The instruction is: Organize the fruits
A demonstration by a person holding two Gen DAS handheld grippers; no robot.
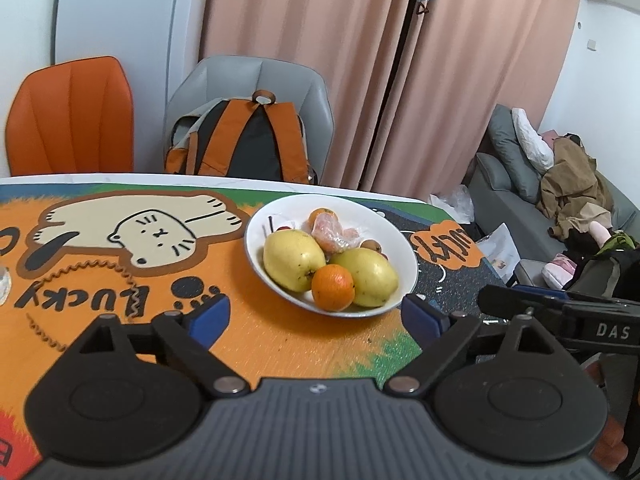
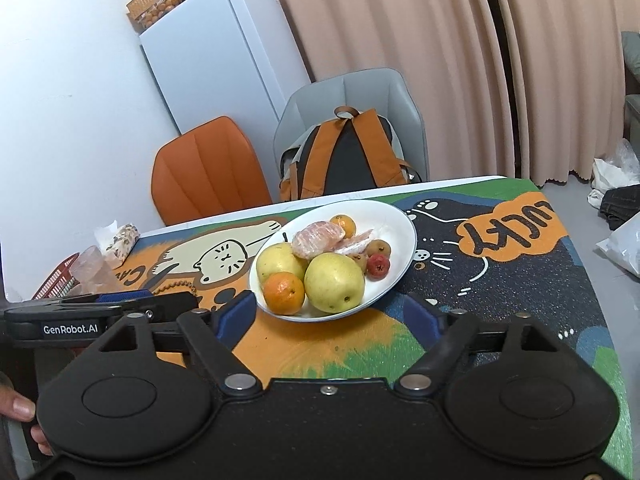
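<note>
Wide-apart left gripper (image 1: 316,316) (empty) near fruit bowl (image 1: 404,252)

The bowl (image 2: 400,216) looks like glossy white ceramic, and the pears (image 2: 334,282) in it have smooth, faintly speckled skin beside a dimpled orange (image 2: 284,293) and peeled segments in clear plastic wrap (image 2: 318,238). The mat (image 1: 280,336) is matt printed cloth with a fine rough weave. Both grippers are matt black plastic with metal pivot pins and blue pads (image 1: 210,314).
</note>
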